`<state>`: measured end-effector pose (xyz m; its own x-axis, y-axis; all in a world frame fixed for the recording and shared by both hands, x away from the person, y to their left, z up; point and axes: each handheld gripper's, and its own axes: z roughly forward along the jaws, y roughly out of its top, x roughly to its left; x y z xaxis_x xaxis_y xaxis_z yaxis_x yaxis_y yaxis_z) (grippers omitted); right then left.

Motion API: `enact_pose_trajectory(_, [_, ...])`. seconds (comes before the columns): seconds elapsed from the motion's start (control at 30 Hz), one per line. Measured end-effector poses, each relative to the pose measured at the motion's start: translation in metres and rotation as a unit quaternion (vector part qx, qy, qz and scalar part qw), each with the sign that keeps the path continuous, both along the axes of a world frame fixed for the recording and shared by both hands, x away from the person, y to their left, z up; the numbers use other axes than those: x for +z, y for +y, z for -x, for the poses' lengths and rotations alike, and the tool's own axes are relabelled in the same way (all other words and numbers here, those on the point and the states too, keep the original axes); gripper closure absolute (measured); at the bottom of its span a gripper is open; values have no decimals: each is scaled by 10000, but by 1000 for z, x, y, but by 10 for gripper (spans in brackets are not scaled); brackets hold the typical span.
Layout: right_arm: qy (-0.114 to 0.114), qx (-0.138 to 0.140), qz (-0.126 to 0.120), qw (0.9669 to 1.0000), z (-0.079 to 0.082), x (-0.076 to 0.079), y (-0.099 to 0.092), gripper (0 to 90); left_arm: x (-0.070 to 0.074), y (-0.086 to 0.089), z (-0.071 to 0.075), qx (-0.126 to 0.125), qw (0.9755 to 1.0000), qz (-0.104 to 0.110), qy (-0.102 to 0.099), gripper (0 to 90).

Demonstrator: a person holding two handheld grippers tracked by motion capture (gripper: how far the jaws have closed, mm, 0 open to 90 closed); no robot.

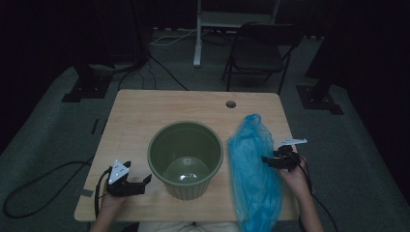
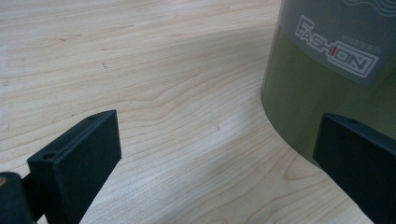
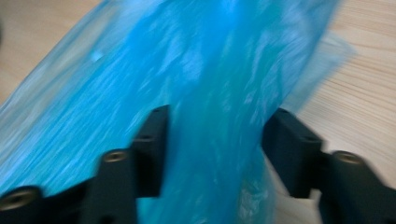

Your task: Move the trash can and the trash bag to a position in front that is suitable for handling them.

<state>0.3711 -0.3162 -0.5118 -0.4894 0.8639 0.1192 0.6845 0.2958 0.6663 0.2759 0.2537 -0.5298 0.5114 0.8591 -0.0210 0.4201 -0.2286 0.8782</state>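
Apparently mid-regrasp on the blue bag (image 1: 254, 169) at three o'clock of the green bin (image 1: 185, 159) on the surface (image 1: 140, 116): right gripper (image 3: 212, 140) jaws parted, seemingly unpressed in the blur, left gripper (image 2: 215, 154) spread empty; next, clamp and lift toward the rim.

1. The left gripper (image 1: 140, 182) is showing a black body with a grey three-cornered plate dotted with dark marks on top.
2. A black cable is trailing from it.
3. Its jaws are showing as flat black blocks with small round holes.
4. The right gripper (image 1: 265, 160) is looking black, carrying a pale plate and brass-coloured screws.
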Motion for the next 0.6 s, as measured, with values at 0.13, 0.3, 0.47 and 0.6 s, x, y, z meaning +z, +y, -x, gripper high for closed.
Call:
enact_pose_trajectory(0.13, [80, -607, -154, 9980, -6, 1, -9, 180, 0, -2, 0, -41, 10000, -22, -14, 15])
enact_pose_trajectory(0.3, [185, -758, -55, 9969, -22, -4, 1, 163, 0, -2, 0, -42, 10000, -9, -6, 15])
enact_pose_trajectory(0.47, [295, -800, -2, 9964, -34, -9, 11, 163, 0, -1, 0, -47, 10000, -19, -14, 15])
enact_pose_trajectory(0.6, [411, -833, 17, 9957, -42, -16, 22, 163, 1, -1, 0, -47, 10000, -7, -17, 15])
